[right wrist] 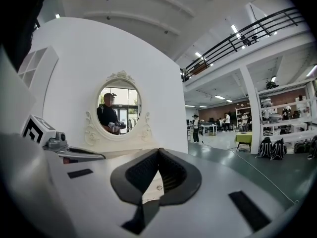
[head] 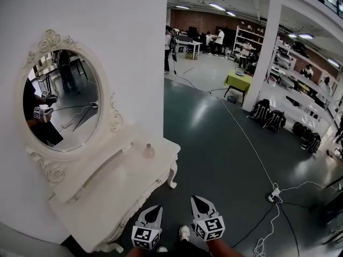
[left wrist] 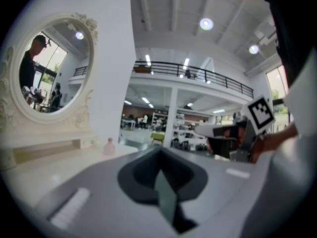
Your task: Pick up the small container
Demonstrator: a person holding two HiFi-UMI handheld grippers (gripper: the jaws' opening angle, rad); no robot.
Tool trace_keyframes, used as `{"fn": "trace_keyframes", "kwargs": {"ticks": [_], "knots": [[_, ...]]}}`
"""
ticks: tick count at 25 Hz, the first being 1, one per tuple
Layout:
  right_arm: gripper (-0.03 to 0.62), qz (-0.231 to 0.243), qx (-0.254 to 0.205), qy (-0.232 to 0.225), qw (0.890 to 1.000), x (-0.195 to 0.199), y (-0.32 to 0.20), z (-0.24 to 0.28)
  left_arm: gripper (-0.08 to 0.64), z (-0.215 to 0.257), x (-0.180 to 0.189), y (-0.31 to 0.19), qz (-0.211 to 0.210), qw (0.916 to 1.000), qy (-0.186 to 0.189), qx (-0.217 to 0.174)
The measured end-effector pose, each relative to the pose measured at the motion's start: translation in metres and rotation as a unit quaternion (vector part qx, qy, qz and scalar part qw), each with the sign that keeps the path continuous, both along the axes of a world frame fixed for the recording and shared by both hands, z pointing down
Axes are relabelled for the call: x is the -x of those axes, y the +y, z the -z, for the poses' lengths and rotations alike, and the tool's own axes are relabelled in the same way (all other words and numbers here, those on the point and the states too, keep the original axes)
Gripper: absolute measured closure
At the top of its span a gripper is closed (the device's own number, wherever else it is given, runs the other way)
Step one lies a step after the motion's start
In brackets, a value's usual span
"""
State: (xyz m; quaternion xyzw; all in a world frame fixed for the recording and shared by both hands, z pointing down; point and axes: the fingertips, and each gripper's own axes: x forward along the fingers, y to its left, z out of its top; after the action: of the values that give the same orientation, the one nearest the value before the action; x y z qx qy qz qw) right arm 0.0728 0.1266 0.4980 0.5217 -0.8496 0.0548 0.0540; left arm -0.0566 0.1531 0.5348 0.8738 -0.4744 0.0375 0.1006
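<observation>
The small container [head: 148, 151] is a pale pink bottle with a round cap. It stands upright near the right end of the white vanity table [head: 107, 194]. In the left gripper view the container [left wrist: 109, 146] shows far ahead, left of the jaws. My left gripper [head: 155, 208] hangs low over the floor just off the table's front edge, shut and empty. My right gripper [head: 198, 198] is beside it to the right, its tips together with nothing held. Both are well short of the container. The right gripper view does not show the container.
An oval mirror [head: 61, 100] in a carved white frame stands on the table against the white wall. White cables and a power strip [head: 274, 196] lie on the dark floor at right. Farther back are a green table [head: 238, 81], black bags [head: 268, 114], a white pillar [head: 265, 47] and people.
</observation>
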Motion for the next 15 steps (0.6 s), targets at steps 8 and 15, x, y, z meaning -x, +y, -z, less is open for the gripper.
{"fn": "trace_keyframes", "kwargs": {"ticks": [8, 15], "knots": [[0.586, 0.025, -0.001, 0.001, 1.0, -0.011, -0.055, -0.002, 0.552, 0.008, -0.023, -0.05, 0.006, 0.9999, -0.008, -0.008], [0.586, 0.04, -0.008, -0.019, 0.999, -0.028, -0.102, 0.003, 0.552, 0.026, -0.05, -0.102, 0.002, 0.9997, -0.017, -0.019]]}}
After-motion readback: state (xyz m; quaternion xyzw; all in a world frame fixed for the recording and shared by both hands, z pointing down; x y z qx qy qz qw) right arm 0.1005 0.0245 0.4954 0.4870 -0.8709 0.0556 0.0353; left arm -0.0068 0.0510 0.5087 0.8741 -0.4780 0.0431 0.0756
